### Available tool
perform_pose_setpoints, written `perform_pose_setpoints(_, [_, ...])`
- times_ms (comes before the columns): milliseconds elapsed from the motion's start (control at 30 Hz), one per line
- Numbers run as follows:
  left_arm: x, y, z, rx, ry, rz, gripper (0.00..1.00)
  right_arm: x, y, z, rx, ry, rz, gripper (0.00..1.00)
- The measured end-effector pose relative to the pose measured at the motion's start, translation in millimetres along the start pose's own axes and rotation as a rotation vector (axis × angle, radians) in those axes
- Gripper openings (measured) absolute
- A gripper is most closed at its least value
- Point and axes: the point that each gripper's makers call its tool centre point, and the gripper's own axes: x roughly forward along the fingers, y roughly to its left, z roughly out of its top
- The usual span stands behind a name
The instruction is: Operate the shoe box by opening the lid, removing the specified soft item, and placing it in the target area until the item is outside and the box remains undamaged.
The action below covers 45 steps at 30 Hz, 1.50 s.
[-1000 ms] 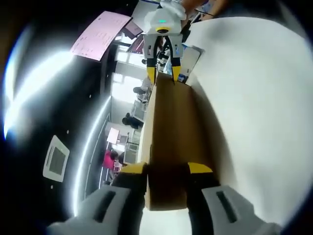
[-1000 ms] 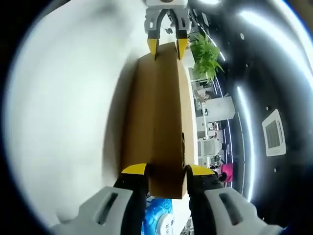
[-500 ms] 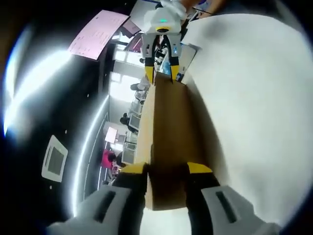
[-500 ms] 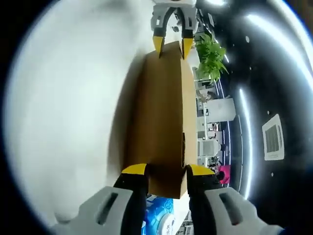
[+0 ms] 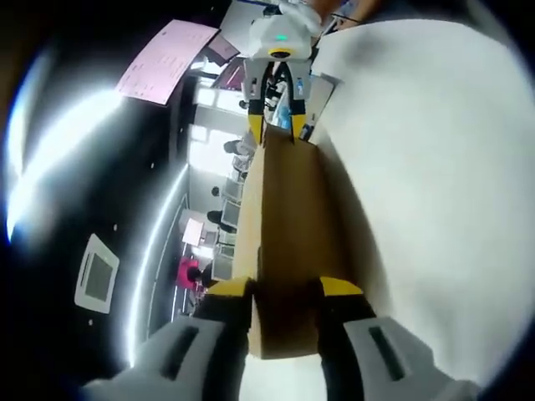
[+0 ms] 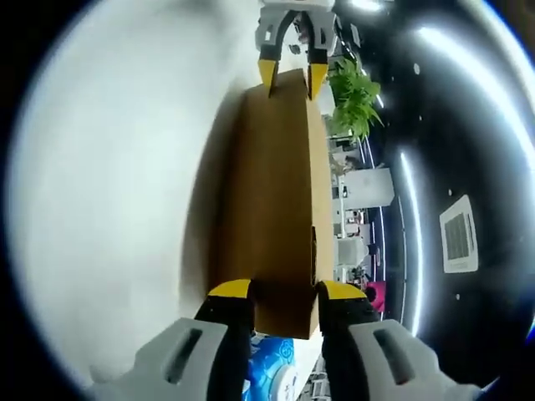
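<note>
Both ends of the brown shoe box (image 5: 288, 242) are pinched at once. In the left gripper view, the left hand-held gripper (image 5: 286, 290) has its yellow-tipped jaws closed in on the near edge of the cardboard, one tip on each side of it. At the far end, the right hand-held gripper (image 5: 275, 132) clamps the opposite edge the same way. The right gripper view mirrors it: the right hand-held gripper (image 6: 282, 292) grips the near end of the shoe box (image 6: 276, 192), and the left hand-held gripper (image 6: 292, 77) bites the far end. The white bench (image 5: 435, 184) lies alongside the box. Beyond it there is a green plant (image 6: 349, 96), a pink sheet (image 5: 167, 60), and a blue-and-white object (image 6: 269, 374) just behind the right jaws; what it is cannot be told.
</note>
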Motion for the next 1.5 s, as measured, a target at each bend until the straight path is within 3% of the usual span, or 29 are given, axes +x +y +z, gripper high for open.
perform_pose_setpoints(433, [-12,-7.7,18.2,-0.014,-0.015,-0.011,0.30,-25,8,4.2,0.011,0.005,0.005,0.29])
perform_pose_setpoints(1067, [-31,-29.0,70.5,-0.023,-0.034,-0.008,0.30,-74,27,-4.3,0.016,0.016,-0.001,0.29])
perform_pose_setpoints(1500, [-36,-33.9,78.9,-0.022,-0.021,0.001,0.30,-84,31,-3.7,0.017,0.003,-0.012,0.29])
